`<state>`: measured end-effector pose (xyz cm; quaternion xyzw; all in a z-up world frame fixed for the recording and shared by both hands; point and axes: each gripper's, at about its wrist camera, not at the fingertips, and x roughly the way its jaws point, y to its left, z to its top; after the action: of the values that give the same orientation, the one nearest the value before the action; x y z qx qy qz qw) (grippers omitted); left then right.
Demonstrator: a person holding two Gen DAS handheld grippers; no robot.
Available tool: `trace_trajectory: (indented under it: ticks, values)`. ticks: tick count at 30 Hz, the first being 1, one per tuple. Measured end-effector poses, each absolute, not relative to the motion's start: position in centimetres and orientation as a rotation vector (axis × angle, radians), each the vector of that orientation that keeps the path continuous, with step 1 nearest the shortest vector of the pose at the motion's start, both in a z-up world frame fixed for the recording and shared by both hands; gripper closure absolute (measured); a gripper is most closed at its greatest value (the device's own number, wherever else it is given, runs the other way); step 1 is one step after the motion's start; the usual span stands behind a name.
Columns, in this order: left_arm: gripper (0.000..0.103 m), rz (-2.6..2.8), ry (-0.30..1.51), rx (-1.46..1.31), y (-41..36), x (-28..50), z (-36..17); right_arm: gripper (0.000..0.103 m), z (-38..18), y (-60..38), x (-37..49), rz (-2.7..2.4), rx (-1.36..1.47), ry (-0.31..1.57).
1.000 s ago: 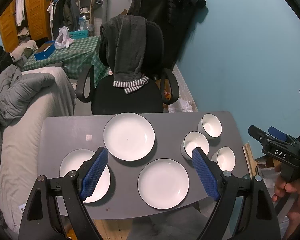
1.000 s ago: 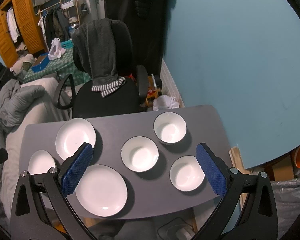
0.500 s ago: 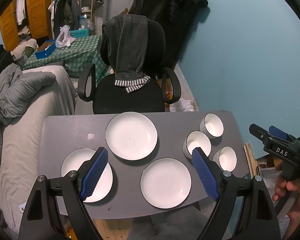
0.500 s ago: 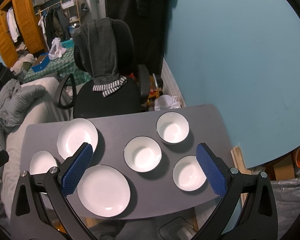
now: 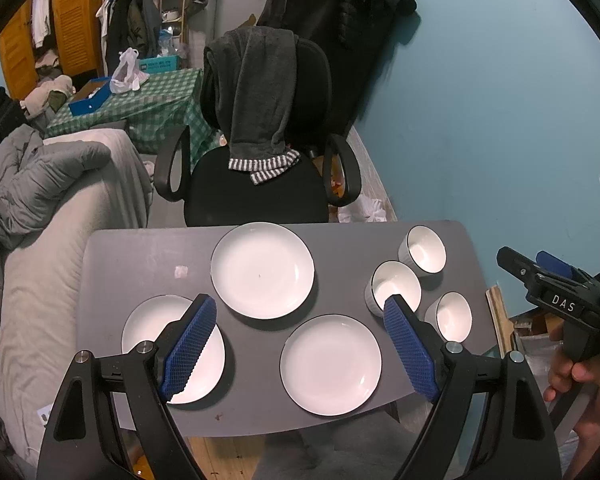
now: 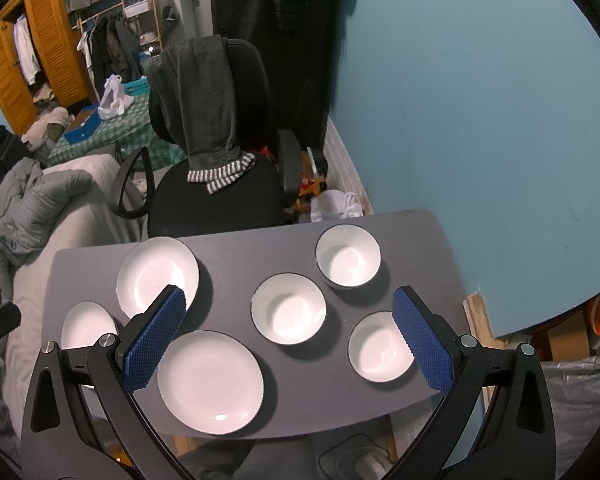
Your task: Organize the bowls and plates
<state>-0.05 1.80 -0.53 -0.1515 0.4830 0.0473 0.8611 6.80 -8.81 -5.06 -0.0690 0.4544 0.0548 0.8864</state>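
— Where do the dishes sit?

— All on the grey worktop point(image 5: 140, 264). Three white plates to the left: the far plate point(image 5: 262, 270) nearest the black office chair point(image 5: 252, 184), the near plate point(image 5: 330, 365) toward the front edge, and the left plate point(image 5: 172, 348) partly behind a blue pad. None of them touch.

— And the bowls?

— Three white bowls on the right side, close together but apart: the far bowl point(image 6: 348, 257), the middle bowl point(image 6: 288, 308), and the near bowl point(image 6: 380, 347) by the front right corner.

— What about the claws?

— The left claw point(image 5: 296, 348) hangs above the plates, spread wide, nothing between its pads. The right claw point(image 6: 288, 344) hangs over the bowls, equally wide and empty. A grey garment point(image 5: 256, 96) is draped over the chair back.
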Motion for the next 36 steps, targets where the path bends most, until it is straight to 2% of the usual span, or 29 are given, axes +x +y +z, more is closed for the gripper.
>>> trace_trajectory:
  ticks: [36]
  values:
    - [0.016, 0.107, 1.024, -0.348, 1.2, -0.6, -0.7, 0.002, -5.0, -9.8, 6.2, 0.133, -0.142, 0.952]
